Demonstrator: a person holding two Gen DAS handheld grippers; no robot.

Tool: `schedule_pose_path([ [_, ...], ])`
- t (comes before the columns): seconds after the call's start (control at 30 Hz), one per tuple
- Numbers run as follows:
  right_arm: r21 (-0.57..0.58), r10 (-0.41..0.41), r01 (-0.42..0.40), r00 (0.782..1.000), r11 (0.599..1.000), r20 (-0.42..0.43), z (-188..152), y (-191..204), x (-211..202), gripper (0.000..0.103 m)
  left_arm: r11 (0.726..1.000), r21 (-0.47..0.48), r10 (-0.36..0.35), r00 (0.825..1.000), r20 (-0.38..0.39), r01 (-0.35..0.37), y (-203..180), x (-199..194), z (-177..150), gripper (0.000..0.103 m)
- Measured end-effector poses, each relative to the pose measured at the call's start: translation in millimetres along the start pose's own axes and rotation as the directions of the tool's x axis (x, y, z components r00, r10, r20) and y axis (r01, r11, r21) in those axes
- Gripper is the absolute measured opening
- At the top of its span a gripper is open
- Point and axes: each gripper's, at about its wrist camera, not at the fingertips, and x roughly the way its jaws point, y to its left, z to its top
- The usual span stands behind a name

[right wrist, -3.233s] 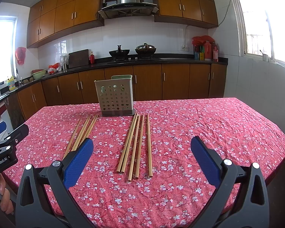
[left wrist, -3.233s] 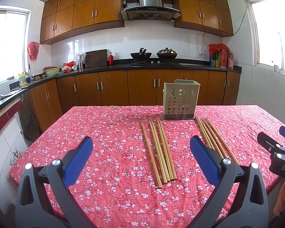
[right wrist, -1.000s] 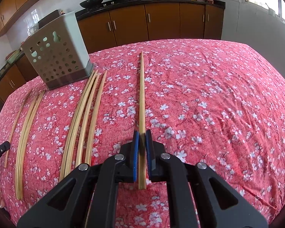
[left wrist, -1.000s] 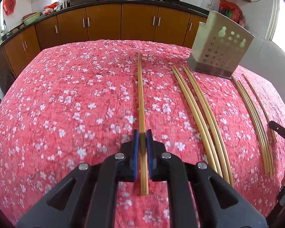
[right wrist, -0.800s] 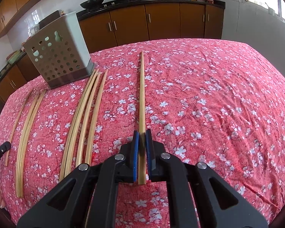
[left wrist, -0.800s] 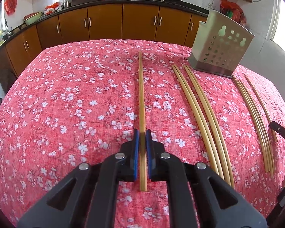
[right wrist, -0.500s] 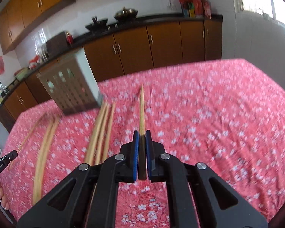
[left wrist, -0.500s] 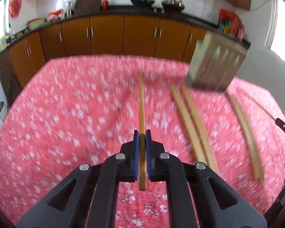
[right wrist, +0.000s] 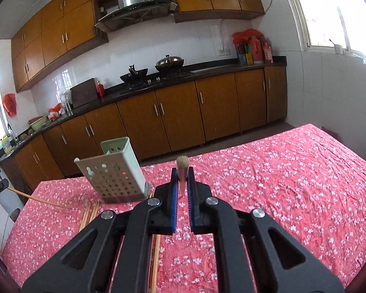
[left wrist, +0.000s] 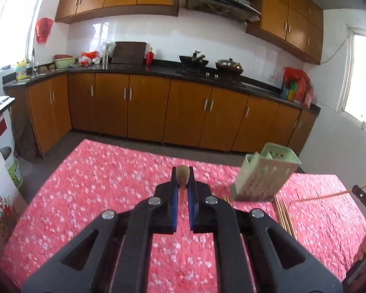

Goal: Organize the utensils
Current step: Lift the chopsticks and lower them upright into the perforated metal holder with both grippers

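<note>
Left wrist view: left gripper (left wrist: 182, 183) had lifted its chopstick (left wrist: 182, 172) off the table (left wrist: 85, 171), jaws clamped on it; holder (left wrist: 266, 173) stood ahead-right.
Right wrist view: right gripper (right wrist: 182, 183) likewise raised its chopstick (right wrist: 182, 164), jaws clamped; holder (right wrist: 114, 171) ahead-left.
Meaning: both ready for dropping in.

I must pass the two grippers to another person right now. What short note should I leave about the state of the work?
Left gripper: shut on one chopstick, held off the table.
Right gripper: shut on another chopstick, also in the air.
Perforated holder: stands on the red floral tablecloth, between the two grippers.
Loose chopsticks lie flat on the cloth near the holder.
Done: one chopstick picked up in each gripper.
Left: put both into the holder, then the loose ones.
</note>
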Motion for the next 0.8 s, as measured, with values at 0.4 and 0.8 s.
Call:
schedule_pose_path([
  [0.4,-0.026,0.091,-0.087,0.965,0.996,0.247,97,43,-20,0.008,0.998,-0.007,-0.054,0.985,0.165,0.056,-31,-22,93,0.008],
  [0.8,-0.076,0.208,-0.194,0.92,0.978,0.332,113,89,7,0.008,0.979,-0.041,-0.175,0.929,0.327,0.199,-101,-14,133,0.008],
])
